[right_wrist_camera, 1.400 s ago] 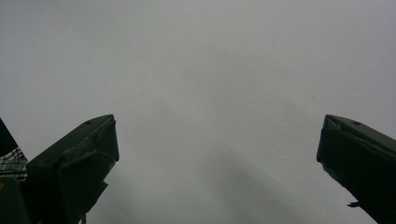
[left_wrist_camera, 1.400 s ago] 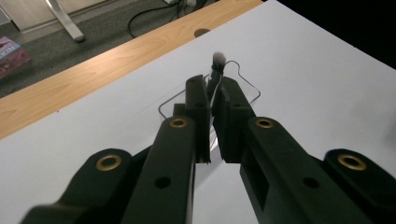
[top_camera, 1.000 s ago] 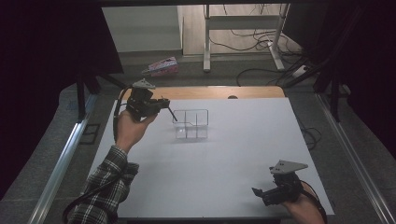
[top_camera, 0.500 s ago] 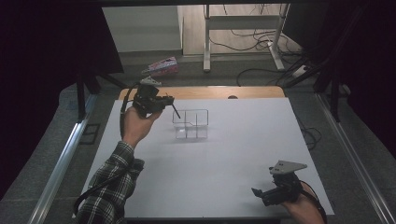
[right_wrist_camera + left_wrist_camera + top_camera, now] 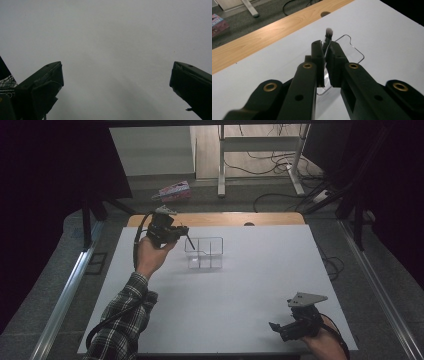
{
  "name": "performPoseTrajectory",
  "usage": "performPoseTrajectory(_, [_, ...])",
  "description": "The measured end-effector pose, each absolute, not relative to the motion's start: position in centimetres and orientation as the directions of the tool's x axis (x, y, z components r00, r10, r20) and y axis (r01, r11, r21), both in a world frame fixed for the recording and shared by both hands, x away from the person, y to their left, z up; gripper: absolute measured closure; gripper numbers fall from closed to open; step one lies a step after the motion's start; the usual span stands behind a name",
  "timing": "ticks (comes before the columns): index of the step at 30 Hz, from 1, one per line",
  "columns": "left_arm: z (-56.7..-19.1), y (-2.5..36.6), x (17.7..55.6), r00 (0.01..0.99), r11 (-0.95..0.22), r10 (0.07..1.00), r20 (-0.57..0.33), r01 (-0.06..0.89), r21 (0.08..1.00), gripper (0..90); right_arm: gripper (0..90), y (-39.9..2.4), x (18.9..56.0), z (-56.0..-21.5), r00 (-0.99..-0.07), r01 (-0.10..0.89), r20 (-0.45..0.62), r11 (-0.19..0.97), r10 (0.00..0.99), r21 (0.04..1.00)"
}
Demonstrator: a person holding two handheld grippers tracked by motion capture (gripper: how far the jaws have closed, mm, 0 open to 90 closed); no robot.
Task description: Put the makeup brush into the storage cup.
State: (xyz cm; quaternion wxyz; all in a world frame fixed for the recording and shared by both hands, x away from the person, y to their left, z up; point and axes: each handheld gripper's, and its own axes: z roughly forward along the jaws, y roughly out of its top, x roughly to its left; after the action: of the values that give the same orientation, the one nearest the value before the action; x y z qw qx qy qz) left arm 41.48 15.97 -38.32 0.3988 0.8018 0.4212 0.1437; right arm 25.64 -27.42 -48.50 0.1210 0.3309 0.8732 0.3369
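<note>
high: overhead, forward-down | tongs views: close — shared white table (image 5: 260,285)

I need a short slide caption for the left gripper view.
Hand-held gripper shut on a small brush above a clear organizer.

The left gripper (image 5: 182,234) is raised at ten o'clock, jaws clamped together, plaid sleeve outstretched; the right gripper (image 5: 276,327) rests at five o'clock, jaws wide apart

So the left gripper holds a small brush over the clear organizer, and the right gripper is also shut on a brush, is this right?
Not quite. The left gripper does clamp the small brush over the clear organizer, but the right gripper stands open with nothing between its jaws, as the right gripper view shows.
</note>
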Motion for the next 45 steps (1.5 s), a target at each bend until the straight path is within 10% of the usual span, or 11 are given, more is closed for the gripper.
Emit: performPoseTrajectory(45, [-43.1, 15.0, 42.2, 0.59, -0.327, 0.795, -0.141, 0.613, 0.719, 84.7, 0.0, -27.1, 25.6, -48.8, -0.769, 0.489, -0.001, 0.589, 0.64, 0.644])
